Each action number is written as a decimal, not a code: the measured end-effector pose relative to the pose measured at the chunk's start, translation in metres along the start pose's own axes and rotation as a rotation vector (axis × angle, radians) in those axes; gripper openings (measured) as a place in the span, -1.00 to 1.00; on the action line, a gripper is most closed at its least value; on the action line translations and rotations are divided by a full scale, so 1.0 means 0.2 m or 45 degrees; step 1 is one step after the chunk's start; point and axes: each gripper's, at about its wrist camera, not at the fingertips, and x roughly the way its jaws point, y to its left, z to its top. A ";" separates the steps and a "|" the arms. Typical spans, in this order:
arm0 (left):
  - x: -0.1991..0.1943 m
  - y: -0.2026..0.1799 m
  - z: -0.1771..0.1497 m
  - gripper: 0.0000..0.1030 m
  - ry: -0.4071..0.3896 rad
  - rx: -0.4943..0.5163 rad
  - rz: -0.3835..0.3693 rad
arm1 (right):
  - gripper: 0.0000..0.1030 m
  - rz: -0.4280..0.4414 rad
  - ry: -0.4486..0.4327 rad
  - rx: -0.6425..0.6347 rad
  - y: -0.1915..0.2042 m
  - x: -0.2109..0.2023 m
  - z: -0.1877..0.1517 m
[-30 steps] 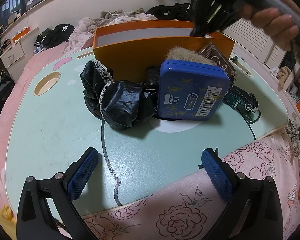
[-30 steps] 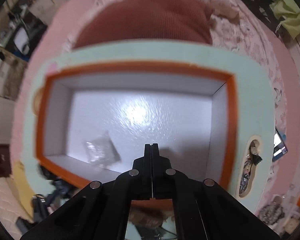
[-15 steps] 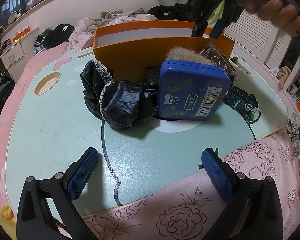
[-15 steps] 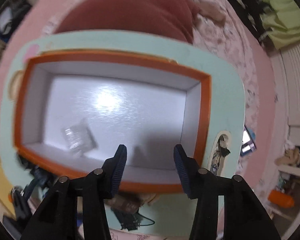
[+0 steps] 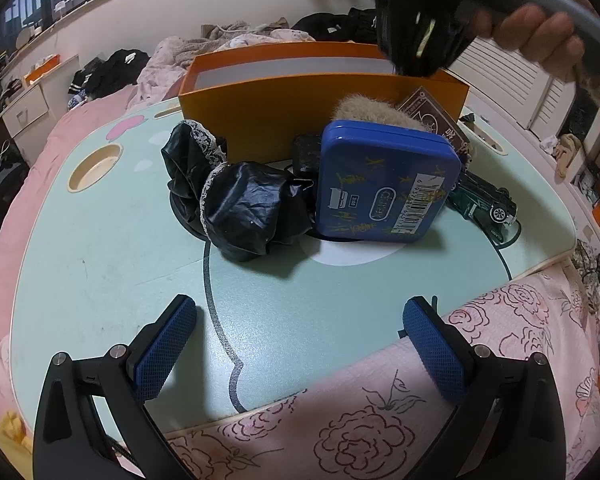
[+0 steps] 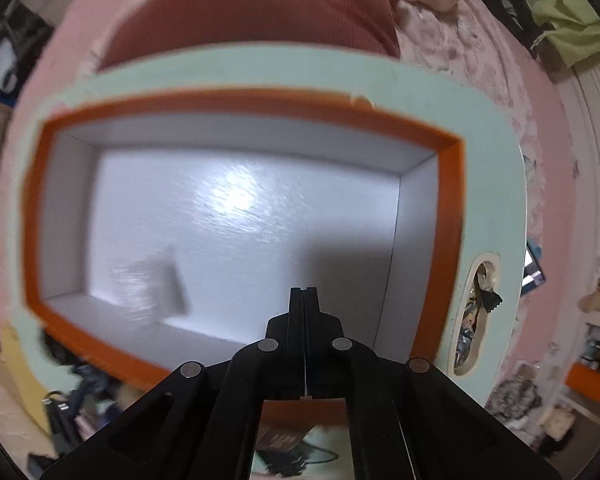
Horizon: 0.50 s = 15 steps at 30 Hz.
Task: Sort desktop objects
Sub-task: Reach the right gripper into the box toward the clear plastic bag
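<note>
- Left claw (image 5: 300, 336) hovers low over the near edge of the mint-green counter (image 5: 100, 240), its blue-padded fingers (image 5: 164, 344) spread wide apart with nothing between them.
- Right claw (image 6: 305, 300) hangs above the orange box (image 6: 448, 240), fingers pressed together and gripping nothing; a hand (image 5: 540, 36) holds it at 1 o'clock in the left wrist view.
- Inside the box, a small clear packet (image 6: 144, 288) lies on the white floor toward 9 o'clock, blurred.
- In front of the box sit a black lace-trimmed cloth bundle (image 5: 240, 208), a blue tin (image 5: 384, 180) propped on edge, a furry tan item (image 5: 372, 112) and a brown card (image 5: 432, 116) behind the tin.
- At 3 o'clock from the tin, a green toy car (image 5: 484, 200) rests on the counter.
</note>
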 end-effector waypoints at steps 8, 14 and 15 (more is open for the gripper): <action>0.00 0.00 0.00 1.00 -0.001 0.004 -0.003 | -0.80 0.146 -0.090 -0.042 0.08 -0.23 -0.07; 0.00 0.00 -0.01 1.00 -0.002 0.009 -0.006 | 0.17 0.357 0.062 -0.100 0.32 -0.06 -0.02; 0.00 0.00 -0.01 1.00 -0.002 0.010 -0.007 | 0.17 0.369 0.089 -0.082 0.34 -0.02 0.00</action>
